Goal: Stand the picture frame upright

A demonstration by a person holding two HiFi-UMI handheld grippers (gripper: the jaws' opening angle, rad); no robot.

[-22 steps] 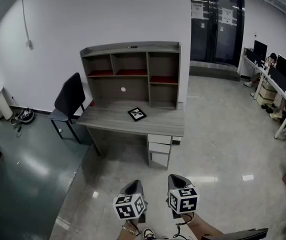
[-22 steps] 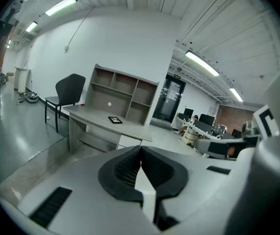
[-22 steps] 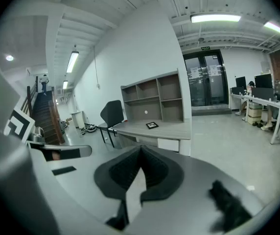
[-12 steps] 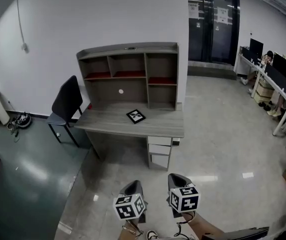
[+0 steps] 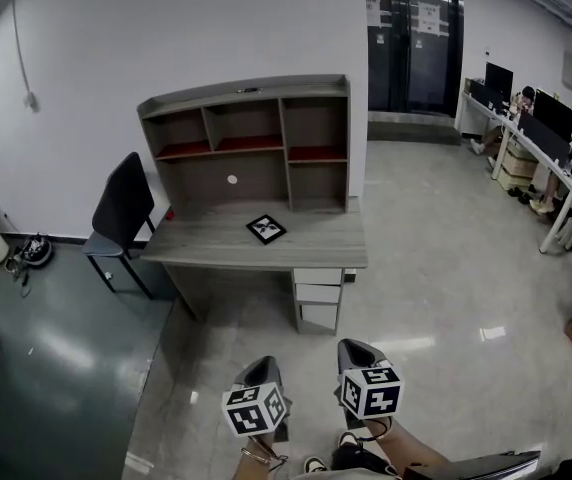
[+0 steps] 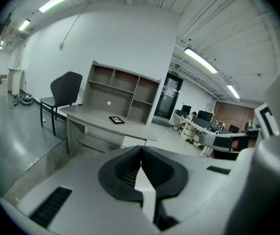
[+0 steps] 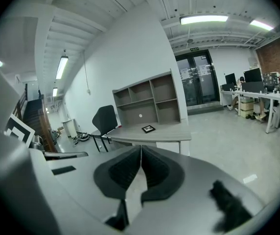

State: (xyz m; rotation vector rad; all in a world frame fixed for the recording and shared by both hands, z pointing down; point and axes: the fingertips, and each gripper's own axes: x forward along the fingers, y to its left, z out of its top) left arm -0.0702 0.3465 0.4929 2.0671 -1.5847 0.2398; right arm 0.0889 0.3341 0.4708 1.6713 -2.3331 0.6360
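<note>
Left gripper (image 6: 141, 149): we see the jaws pressed together, nothing in them; well apart from the desk.
Right gripper (image 7: 141, 148): same, jaws closed and empty, just beside the left one.
Picture frame (image 5: 267, 229): we see it lying flat, mid desktop, in front of the hutch shelves.
Desk (image 5: 318, 256): grey, drawers under the right side, against a white wall.
Chair (image 5: 121, 206): black, at the desk's left end.

Right gripper (image 7: 141, 150) with jaws pressed together, nothing between them. Just past twelve o'clock, the picture frame (image 7: 149, 129) lies flat on the desk (image 7: 172, 133). Black chair (image 7: 104, 119) at eleven o'clock, glass doors (image 7: 198, 80) at one.
</note>
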